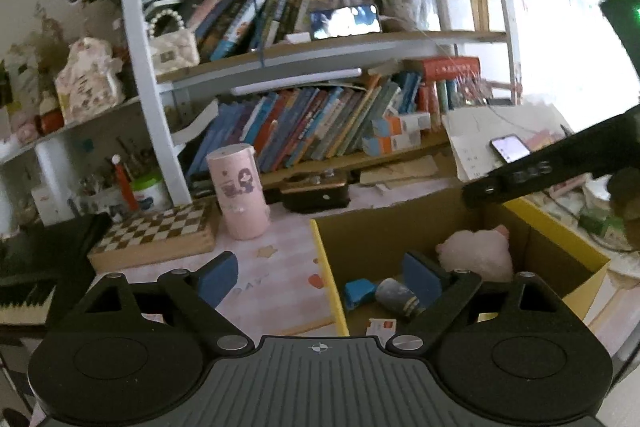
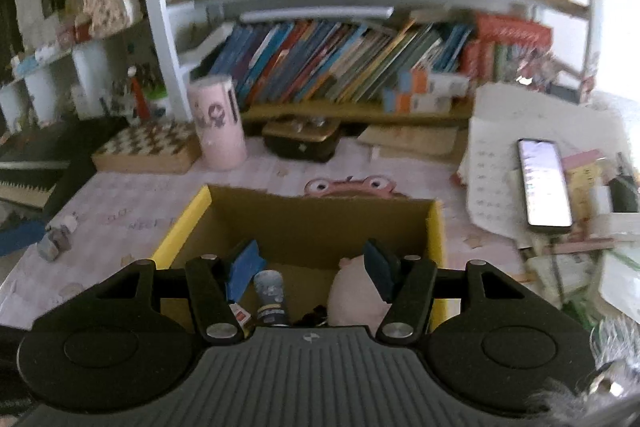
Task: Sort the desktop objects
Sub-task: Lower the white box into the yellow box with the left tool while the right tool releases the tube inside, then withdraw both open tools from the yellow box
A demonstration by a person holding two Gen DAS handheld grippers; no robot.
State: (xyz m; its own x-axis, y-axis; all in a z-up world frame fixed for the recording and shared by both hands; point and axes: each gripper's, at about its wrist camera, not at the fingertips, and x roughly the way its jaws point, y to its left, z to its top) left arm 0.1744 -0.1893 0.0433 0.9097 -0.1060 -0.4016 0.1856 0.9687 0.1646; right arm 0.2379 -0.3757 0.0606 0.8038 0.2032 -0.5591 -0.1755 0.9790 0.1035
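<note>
A cardboard box (image 1: 380,239) with yellow edges stands on the pink desk mat. Inside lie a pink plush (image 1: 476,255), a grey-blue tube (image 1: 396,297), a small blue object (image 1: 358,293) and a white-and-red card (image 1: 380,329). My left gripper (image 1: 320,279) is open wide, straddling the box's left yellow edge, with nothing held. In the right wrist view the box (image 2: 320,223) is straight ahead. My right gripper (image 2: 311,271) hangs open over it, above the tube (image 2: 270,297) and the plush (image 2: 352,295), its pads touching neither.
A pink cup (image 2: 218,123), a chessboard (image 2: 148,147) and a dark case (image 2: 304,141) stand behind the box, under packed bookshelves. A lit phone (image 2: 544,183) lies on papers at the right. A small bottle (image 2: 56,241) sits on the mat at the left. A keyboard (image 1: 24,301) is at the far left.
</note>
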